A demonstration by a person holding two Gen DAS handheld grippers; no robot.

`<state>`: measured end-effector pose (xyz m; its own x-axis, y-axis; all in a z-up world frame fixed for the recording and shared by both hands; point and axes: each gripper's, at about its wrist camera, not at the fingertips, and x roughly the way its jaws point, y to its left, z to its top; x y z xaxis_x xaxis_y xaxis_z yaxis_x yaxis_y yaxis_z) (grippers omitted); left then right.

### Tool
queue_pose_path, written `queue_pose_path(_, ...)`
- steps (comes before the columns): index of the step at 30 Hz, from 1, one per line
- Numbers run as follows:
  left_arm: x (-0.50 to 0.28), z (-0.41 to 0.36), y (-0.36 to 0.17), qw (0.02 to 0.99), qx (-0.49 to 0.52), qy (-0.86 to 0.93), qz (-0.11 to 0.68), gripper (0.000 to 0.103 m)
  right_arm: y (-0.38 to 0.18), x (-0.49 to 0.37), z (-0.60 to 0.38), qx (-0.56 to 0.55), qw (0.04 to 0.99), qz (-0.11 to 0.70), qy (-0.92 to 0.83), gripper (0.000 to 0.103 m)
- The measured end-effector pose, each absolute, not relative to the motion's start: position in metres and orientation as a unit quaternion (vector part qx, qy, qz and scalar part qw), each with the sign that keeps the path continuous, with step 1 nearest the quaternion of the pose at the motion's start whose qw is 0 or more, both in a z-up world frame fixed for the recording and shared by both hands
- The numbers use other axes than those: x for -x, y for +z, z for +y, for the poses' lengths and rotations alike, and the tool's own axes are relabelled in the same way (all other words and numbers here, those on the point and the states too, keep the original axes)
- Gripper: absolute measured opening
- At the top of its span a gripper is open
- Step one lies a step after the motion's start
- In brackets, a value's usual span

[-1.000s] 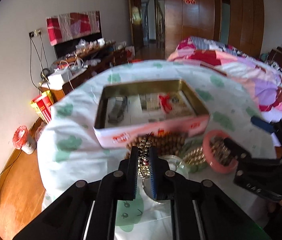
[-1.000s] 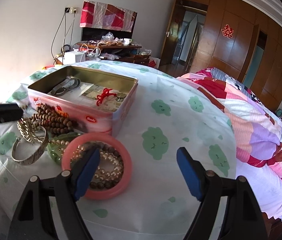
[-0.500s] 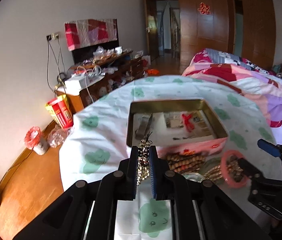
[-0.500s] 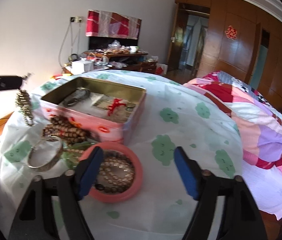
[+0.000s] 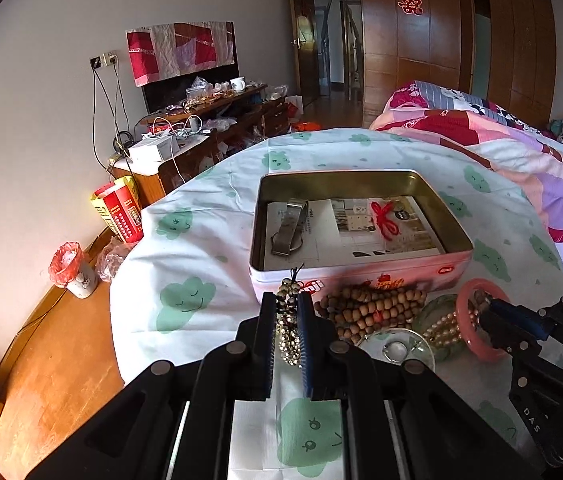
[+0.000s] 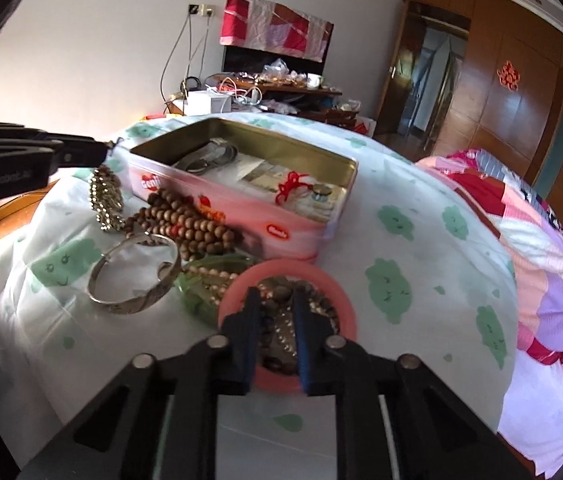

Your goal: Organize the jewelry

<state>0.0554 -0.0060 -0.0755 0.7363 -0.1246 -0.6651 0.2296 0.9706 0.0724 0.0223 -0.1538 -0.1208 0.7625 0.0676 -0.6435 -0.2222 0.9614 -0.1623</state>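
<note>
1. Left wrist view: the lower end of the beaded strand (image 5: 287,332) is hidden behind the left gripper (image 5: 286,312), so its full length cannot be made out. The strand is pinched between the pressed-together fingers just in front of the pink tin (image 5: 361,276), near its left front corner.
2. The left gripper is pointed downward toward the tin's front wall; its body is cut off by the lower frame edge.
3. To the right of the tin's front wall, the right gripper (image 5: 481,308) is seen reaching into the pink ring (image 5: 481,328); its body is cut off at the frame edge.
4. Right wrist view: the small beads (image 6: 277,320) inside the pink ring (image 6: 289,272) are partly covered by the right gripper (image 6: 275,300), and they are blurred. The jaws have just been closing, and the beads are pinched between them, in front of the tin (image 6: 241,208).
5. The wooden beads (image 6: 185,220) are lying against the tin's front wall, with the silver bangle (image 6: 133,276) just in front of them.
6. The left gripper (image 6: 101,150) is held level at the tin's left end, with the strand (image 6: 105,200) dangling from it.
</note>
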Motion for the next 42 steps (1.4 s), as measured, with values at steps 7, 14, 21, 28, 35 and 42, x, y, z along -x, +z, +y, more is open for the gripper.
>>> queue_pose_path(7,-0.054,-0.002,-0.066,0.933,-0.068,-0.094,0.341,0.010,-0.107,-0.017,-0.159,0.109,0.939,0.317,0.075,0.010)
queue_pose_path(14,-0.052,0.000,-0.056,0.937,-0.063,-0.097,0.331,0.010,-0.082,-0.013,-0.168,0.091,0.952,0.285,0.073,0.010)
queue_pose_path(21,-0.051,0.002,-0.050,0.939,-0.061,-0.097,0.325,0.010,-0.058,-0.008,-0.177,0.066,0.961,0.255,0.083,0.010)
queue_pose_path(28,-0.050,0.001,-0.044,0.940,-0.062,-0.103,0.321,0.010,-0.051,-0.009,-0.178,0.059,0.963,0.247,0.088,0.010)
queue_pose_path(35,-0.057,-0.006,-0.035,0.941,-0.071,-0.108,0.312,0.010,-0.054,-0.021,-0.179,0.068,0.962,0.250,0.087,0.010)
queue_pose_path(42,-0.068,-0.010,-0.025,0.943,-0.075,-0.110,0.304,0.010,-0.049,-0.038,-0.179,0.076,0.963,0.247,0.083,0.010)
